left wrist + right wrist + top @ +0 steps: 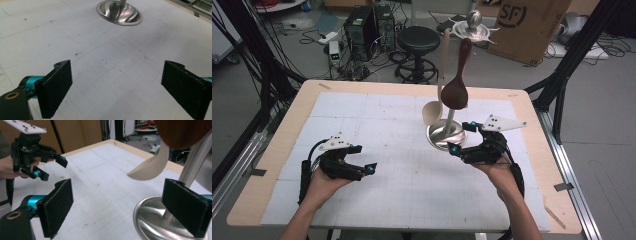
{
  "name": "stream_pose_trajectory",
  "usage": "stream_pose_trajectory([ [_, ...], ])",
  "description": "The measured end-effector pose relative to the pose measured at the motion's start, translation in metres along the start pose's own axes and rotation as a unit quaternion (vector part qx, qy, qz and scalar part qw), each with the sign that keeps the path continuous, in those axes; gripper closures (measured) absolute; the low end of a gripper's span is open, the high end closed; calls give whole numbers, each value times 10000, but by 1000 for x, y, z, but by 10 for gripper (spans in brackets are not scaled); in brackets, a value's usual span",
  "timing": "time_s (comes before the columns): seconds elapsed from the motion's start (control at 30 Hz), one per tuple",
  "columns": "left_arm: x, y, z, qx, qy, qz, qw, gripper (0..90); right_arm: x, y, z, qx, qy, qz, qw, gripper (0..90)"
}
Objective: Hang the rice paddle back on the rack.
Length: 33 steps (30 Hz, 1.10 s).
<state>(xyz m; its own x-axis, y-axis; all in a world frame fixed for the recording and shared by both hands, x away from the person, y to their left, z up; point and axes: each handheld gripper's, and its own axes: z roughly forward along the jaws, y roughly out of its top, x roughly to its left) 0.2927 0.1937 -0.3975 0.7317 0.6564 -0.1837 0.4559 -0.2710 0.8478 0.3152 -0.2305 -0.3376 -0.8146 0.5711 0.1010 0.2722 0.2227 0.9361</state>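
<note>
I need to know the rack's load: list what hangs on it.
On the rack hang a brown ladle and a cream ladle. The brown bowl partly covers the post, and the hooks can't be made out.

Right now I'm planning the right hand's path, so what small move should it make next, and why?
Probably ease the right gripper forward and up toward the brown spoon. Its jaws stand open and empty beside the steel stand's base, while the brown spoon and the cream spoon hang above it, untouched.

Even, soft light; slight blur.
</note>
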Motion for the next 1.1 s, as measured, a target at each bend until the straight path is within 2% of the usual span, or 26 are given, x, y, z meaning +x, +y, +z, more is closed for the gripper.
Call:
stream_pose_trajectory([
  [0.27, 0, 0, -2, -35, 13, -42, 10000, 89, 2, -15, 6, 124, 19, 119, 9999, 78],
  [0.37, 1, -1, -3, -22, 11, -20, 10000, 84, 1, -20, 7, 194, -67, 153, 9997, 19],
  [0.6, 3, -2, -5, -27, 38, -43, 10000, 69, -1, -34, 7, 324, -122, 299, 9990, 4],
  [0.83, 3, -3, -7, -58, 54, -89, 9999, 46, -6, -48, 2, 345, -215, 470, 9981, 4],
  [1.1, 3, -4, -7, -29, 47, -68, 10000, 32, -9, -64, -5, 406, -319, 543, 9972, 4],
])
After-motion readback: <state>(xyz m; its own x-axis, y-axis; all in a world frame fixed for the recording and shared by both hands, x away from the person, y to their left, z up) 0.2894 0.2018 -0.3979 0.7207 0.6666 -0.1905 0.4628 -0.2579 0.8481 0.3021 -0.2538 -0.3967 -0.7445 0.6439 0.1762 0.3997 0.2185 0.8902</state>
